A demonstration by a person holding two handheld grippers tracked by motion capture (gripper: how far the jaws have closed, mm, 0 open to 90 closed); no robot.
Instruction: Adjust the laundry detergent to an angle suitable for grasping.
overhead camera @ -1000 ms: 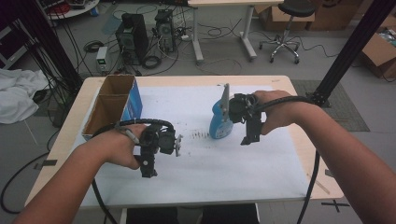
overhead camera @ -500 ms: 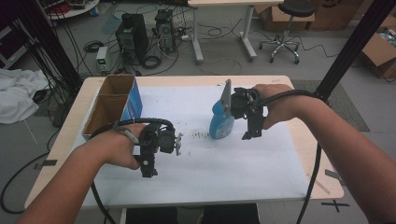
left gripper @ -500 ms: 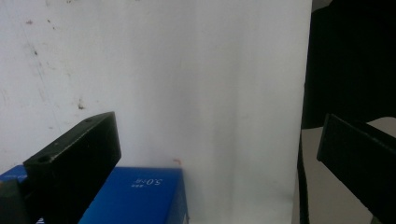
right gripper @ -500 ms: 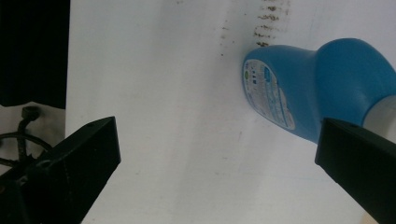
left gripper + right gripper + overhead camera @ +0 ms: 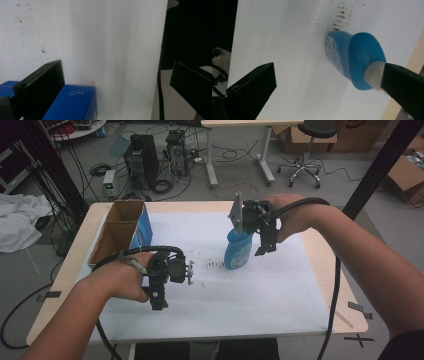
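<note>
while right gripper (image 5: 265, 239) gapes wide beside blue bottle (image 5: 238, 248): prob. slick rigid plastic, top-heavy; best taken at white neck (image 5: 374, 75).

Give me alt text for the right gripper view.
A blue bottle stands on the white mat, its white neck against one jaw of the open right gripper. Dark specks mark the mat beyond it.

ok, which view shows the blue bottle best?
Right gripper view: the blue bottle is seen close, body, label and white neck. In the high view it stands small, partly behind the right gripper. The left gripper view looks elsewhere.
</note>
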